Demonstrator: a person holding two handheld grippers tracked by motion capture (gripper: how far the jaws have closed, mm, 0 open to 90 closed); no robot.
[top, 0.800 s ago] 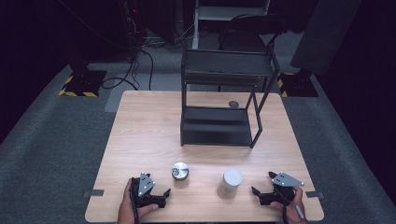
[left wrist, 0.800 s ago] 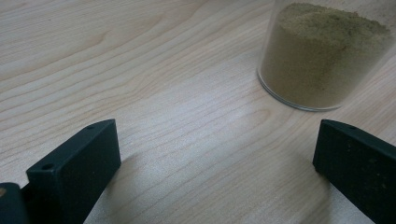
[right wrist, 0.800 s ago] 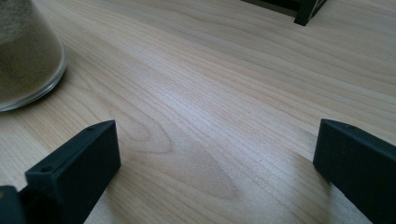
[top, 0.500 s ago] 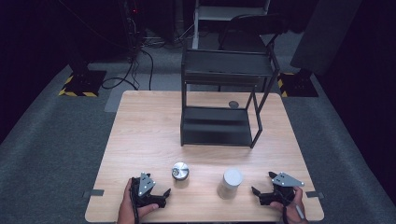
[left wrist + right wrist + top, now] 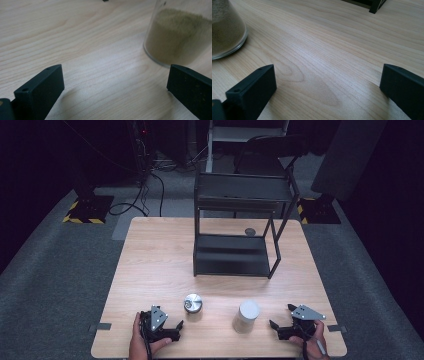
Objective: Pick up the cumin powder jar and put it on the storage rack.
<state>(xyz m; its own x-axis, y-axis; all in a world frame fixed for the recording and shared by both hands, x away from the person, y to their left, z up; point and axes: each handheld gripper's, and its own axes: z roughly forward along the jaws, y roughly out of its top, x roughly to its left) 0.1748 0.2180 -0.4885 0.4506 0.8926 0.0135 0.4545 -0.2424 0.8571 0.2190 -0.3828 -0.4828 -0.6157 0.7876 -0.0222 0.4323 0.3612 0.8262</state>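
Observation:
Two jars stand near the table's front edge: a silver-lidded jar and a white-lidded jar. My left gripper rests open on the table just left of the silver-lidded jar. In the left gripper view a glass jar of green-brown powder stands just past the right jaw, and my left gripper has bare wood between its jaws. My right gripper lies open to the right of the white-lidded jar. In the right gripper view a powder-filled jar sits at the upper left, apart from my right gripper.
A black two-tier rack stands at the middle back of the wooden table; one of its feet shows in the right gripper view. A small round disc lies behind the rack's lower shelf. Dark floor surrounds the table.

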